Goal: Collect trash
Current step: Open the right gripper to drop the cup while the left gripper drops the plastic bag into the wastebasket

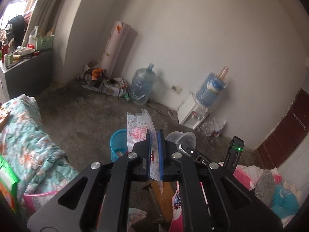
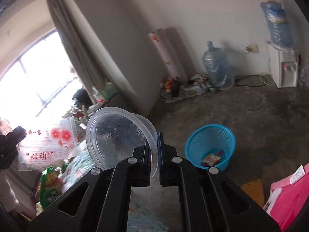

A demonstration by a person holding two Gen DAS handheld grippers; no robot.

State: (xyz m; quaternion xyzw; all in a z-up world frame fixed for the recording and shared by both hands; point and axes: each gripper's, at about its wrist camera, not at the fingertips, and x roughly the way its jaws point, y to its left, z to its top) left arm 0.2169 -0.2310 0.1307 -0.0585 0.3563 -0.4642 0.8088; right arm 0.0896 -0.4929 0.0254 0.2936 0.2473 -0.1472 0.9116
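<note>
Your left gripper (image 1: 154, 135) pinches a crinkly clear printed bag (image 1: 138, 129); right gripper (image 2: 154, 138) clamps a round transparent plastic bowl's (image 2: 117, 133) rim, mesh blue basket (image 2: 210, 145) beyond.

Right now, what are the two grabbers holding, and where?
Left gripper pinches a clear printed plastic bag near its edge; right gripper pinches a clear plastic bowl by its rim.

Daylight floods from the window (image 2: 29, 77), which I see blown out to white in the right wrist view. The wall (image 1: 193, 38) is softly lit, with faint shadows behind the water jugs (image 2: 218, 67). Both views bend strongly and darken at the corners. Everything looks slightly soft.
</note>
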